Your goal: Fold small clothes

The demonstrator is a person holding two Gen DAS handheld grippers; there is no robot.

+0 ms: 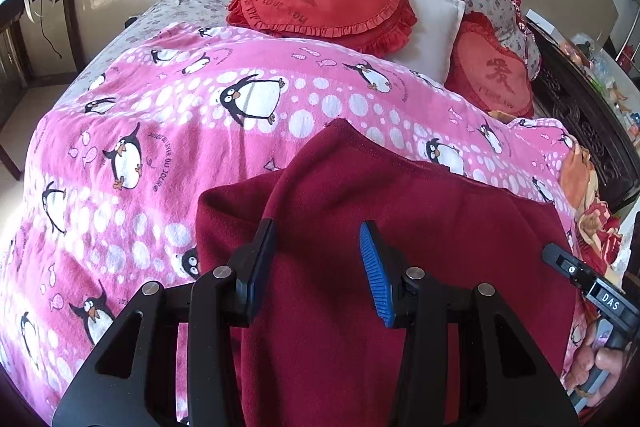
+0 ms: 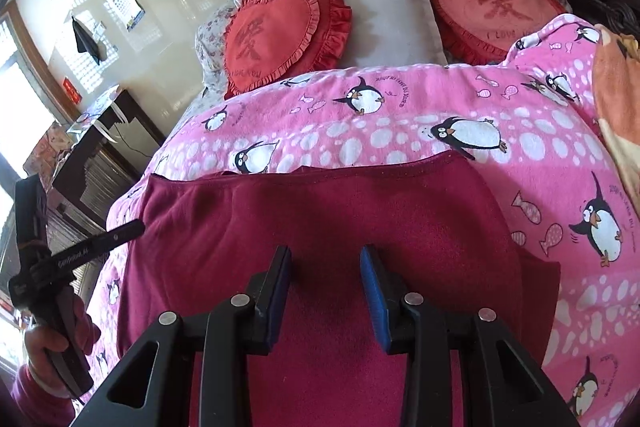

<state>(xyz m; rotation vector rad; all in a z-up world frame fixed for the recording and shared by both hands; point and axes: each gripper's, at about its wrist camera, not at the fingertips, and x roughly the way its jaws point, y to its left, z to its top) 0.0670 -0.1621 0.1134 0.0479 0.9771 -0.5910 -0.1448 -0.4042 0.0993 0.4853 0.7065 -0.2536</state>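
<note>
A dark red garment point(image 2: 328, 227) is lying spread on the pink penguin blanket point(image 1: 160, 131) covering the bed. Both grippers are hovering over it — the left gripper point(image 1: 320, 267) with jaws apart, the right gripper point(image 2: 326, 285) likewise parted, gripping nothing.

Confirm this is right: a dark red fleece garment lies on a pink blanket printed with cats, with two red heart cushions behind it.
Wrong on the print: the pink blanket shows penguins, not cats, as the right wrist view shows. The dark red fleece garment and red heart cushions are as stated.
</note>
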